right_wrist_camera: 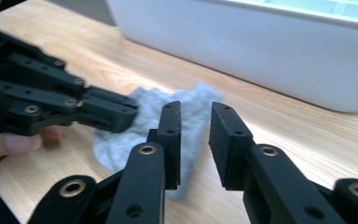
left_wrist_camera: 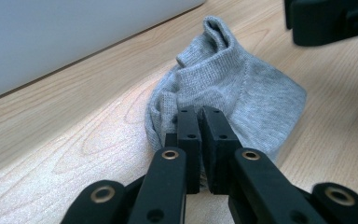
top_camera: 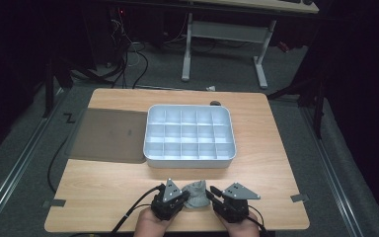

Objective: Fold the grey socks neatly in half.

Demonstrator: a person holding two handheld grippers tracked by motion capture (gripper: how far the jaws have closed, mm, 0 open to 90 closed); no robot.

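Observation:
A small grey sock point(top_camera: 196, 194) lies crumpled near the table's front edge, between the two grippers. My left gripper point(top_camera: 186, 195) comes at it from the left. In the left gripper view its jaws point(left_wrist_camera: 200, 114) are pressed together on the sock's point(left_wrist_camera: 247, 88) near edge. My right gripper point(top_camera: 212, 191) sits just right of the sock. In the right gripper view it point(right_wrist_camera: 196, 109) stands open, with the sock point(right_wrist_camera: 116, 144) lying beyond the gap and the left gripper point(right_wrist_camera: 121, 112) nipping the cloth at left.
A white tray point(top_camera: 190, 162) divided into several compartments stands in the middle of the table, just beyond the sock. A flat grey-brown sheet point(top_camera: 109, 134) lies to the tray's left. A small dark object point(top_camera: 215, 103) sits at the far edge.

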